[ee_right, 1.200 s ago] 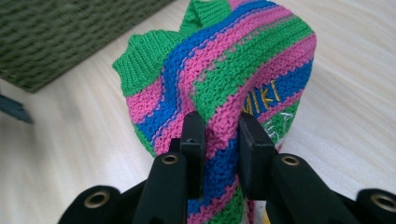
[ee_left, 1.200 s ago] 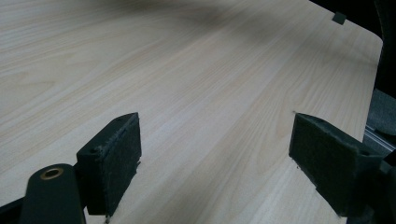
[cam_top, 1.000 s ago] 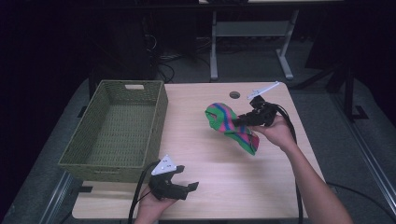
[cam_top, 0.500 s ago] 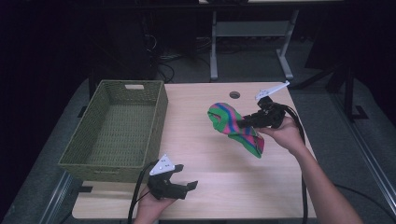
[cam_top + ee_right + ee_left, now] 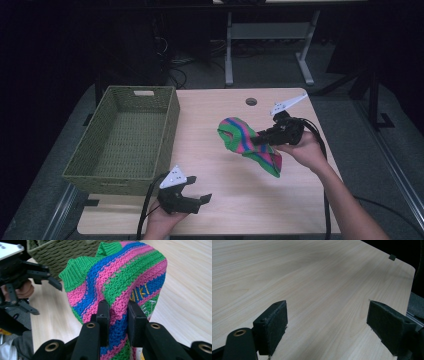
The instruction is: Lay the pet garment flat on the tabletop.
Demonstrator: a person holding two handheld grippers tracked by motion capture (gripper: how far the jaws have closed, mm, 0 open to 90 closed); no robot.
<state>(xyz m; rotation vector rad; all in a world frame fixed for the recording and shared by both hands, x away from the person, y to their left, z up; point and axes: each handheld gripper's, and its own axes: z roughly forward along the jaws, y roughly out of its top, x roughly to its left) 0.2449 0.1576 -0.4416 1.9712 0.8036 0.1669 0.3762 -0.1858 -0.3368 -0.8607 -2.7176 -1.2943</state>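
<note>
A knitted striped hat (image 5: pixel 245 141) in green, pink and blue hangs above the right half of the table. My right gripper (image 5: pixel 256 139) is shut on it; in the right gripper view the two black pads pinch a fold of the hat (image 5: pixel 120 287) between them. My left gripper (image 5: pixel 201 190) rests near the table's front edge, left of centre, jaws wide open. In the left gripper view its pads (image 5: pixel 274 325) stand far apart over bare wood with nothing between them.
A green woven basket (image 5: pixel 167 130) stands at the left of the table, empty, its rim close behind the left gripper. A round cable hole (image 5: pixel 251 101) sits near the far edge. Desk legs and cables stand on the floor beyond the table.
The right hand has carried the hat a little toward the right and slightly up. The left gripper has stayed in place.
</note>
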